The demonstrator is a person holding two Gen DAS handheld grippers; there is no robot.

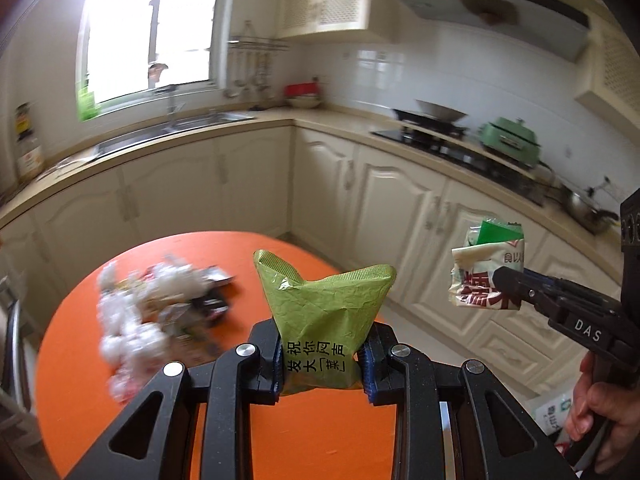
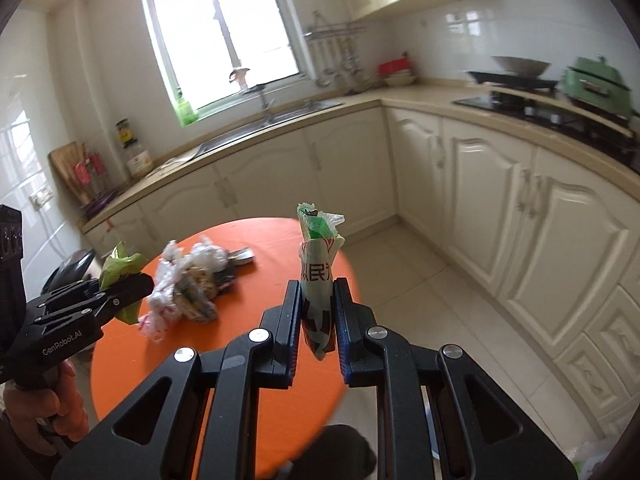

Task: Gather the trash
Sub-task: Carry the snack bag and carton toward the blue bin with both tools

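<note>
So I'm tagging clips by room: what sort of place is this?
A home kitchen. A sink sits under the window, a gas stove with a wok is on the counter, and cream cabinets run along both walls. Each gripper holds a wrapper over an orange table.

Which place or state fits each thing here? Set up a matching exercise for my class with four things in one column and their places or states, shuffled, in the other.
Things:
1. green snack packet
2. white and green wrapper
3. pile of crumpled trash
4. green pot

Places or states:
A. lying on the orange round table
B. clamped in the right tongs
C. standing on the counter by the stove
D. clamped in the left tongs

Pairs: 1-D, 2-B, 3-A, 4-C
</note>
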